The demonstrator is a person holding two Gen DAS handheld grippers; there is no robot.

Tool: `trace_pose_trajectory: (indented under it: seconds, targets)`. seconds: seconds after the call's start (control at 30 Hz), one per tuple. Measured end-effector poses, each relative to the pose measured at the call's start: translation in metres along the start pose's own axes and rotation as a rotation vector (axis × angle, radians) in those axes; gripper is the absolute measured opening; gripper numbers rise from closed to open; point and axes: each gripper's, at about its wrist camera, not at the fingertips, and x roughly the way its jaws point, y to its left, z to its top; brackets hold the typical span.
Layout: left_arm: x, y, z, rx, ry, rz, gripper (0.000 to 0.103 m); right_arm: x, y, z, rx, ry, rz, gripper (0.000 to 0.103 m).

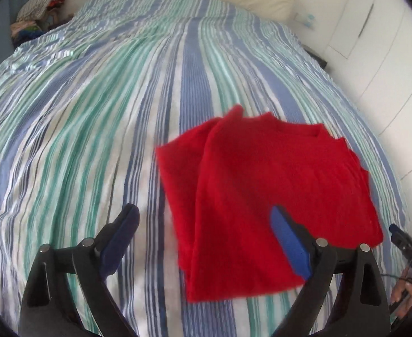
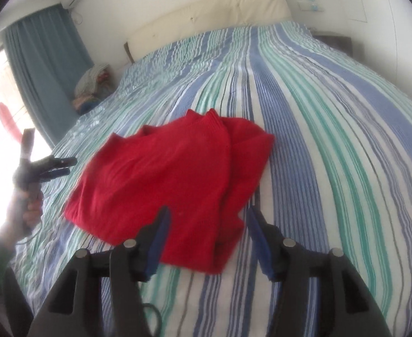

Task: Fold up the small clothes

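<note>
A red knitted garment (image 1: 262,196) lies partly folded on the striped bedspread (image 1: 93,140), its sleeves folded in over the body. It also shows in the right wrist view (image 2: 172,179). My left gripper (image 1: 203,216) is open and empty, held above the garment's near left edge. It shows from the side at the left of the right wrist view (image 2: 65,167). My right gripper (image 2: 208,216) is open and empty, above the garment's near right corner. Its tip shows at the right edge of the left wrist view (image 1: 396,231).
The striped bedspread (image 2: 332,140) covers the whole bed. A cream headboard (image 2: 220,2) stands at the far end. A pile of clothes (image 1: 40,16) sits beside the bed's far left corner. White wardrobe doors (image 1: 388,42) are on the right, a blue curtain (image 2: 45,64) on the left.
</note>
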Motion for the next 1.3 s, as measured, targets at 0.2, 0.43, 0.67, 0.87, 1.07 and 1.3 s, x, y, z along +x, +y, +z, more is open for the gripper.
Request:
trace_pose_trajectory:
  seconds: [0.2,0.43,0.67,0.87,1.07,1.3]
  targets:
    - [-0.005,-0.03,-0.094,0.069,0.038,0.013,0.098,-0.012,0.035,-0.062,-0.024,-0.014,-0.026,0.071]
    - [0.02,-0.052,-0.119,0.19,-0.013,0.198,0.103,0.008,0.036,-0.091,-0.033,-0.013,-0.063,0.077]
    - [0.021,-0.047,-0.124,0.178,-0.011,0.181,0.103,0.009,0.028,-0.096,0.007,-0.026,-0.025,0.078]
    - [0.02,-0.047,-0.126,0.177,-0.011,0.18,0.103,0.01,0.033,-0.096,-0.013,-0.027,-0.043,0.08]
    - [0.021,-0.047,-0.125,0.177,-0.011,0.18,0.103,0.011,0.033,-0.095,-0.019,-0.026,-0.05,0.08]
    - [0.021,-0.047,-0.125,0.177,-0.011,0.181,0.103,0.009,0.033,-0.096,-0.02,-0.03,-0.053,0.08]
